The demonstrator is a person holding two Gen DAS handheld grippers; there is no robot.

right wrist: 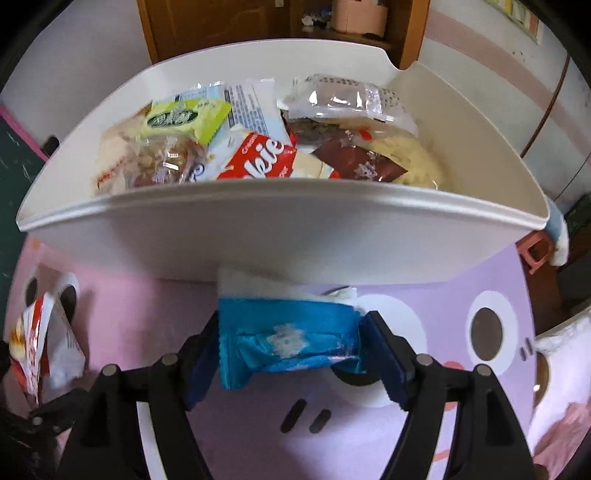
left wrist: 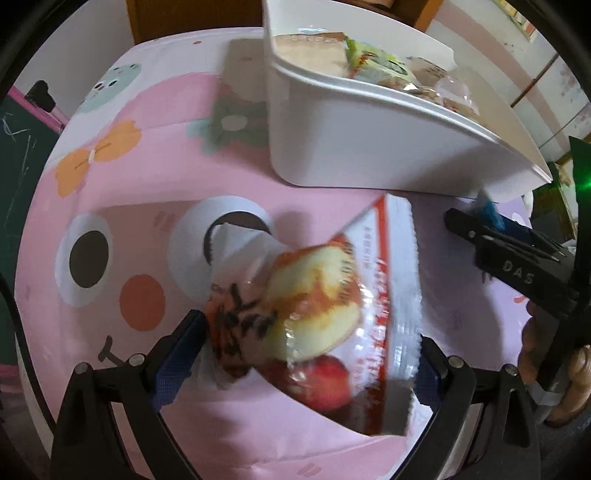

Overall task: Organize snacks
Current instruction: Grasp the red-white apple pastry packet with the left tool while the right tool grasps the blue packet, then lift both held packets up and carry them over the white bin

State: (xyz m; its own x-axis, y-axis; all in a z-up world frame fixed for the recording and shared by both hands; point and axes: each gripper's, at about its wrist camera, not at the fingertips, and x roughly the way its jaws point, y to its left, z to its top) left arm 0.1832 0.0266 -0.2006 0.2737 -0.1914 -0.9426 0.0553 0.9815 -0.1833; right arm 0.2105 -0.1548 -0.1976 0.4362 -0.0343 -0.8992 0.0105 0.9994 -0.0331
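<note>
My left gripper (left wrist: 306, 354) is shut on a red-and-white cake snack packet (left wrist: 332, 295) and holds it above the pink cartoon cloth, short of the white bin (left wrist: 369, 147). My right gripper (right wrist: 291, 347) is shut on a blue snack wrapper (right wrist: 288, 341) just in front of the white bin's near wall (right wrist: 277, 236). The bin holds several packets, among them a green one (right wrist: 184, 118) and a red cookie pack (right wrist: 258, 157). The right gripper also shows in the left wrist view (left wrist: 480, 218). The cake packet shows at the left of the right wrist view (right wrist: 33, 343).
The table is covered by a pink and lilac cartoon cloth (left wrist: 147, 166). A white packet (right wrist: 561, 369) lies at the right edge. A wooden door (right wrist: 207, 26) and a cabinet stand behind the bin. A green chalkboard (left wrist: 14, 166) is at the left.
</note>
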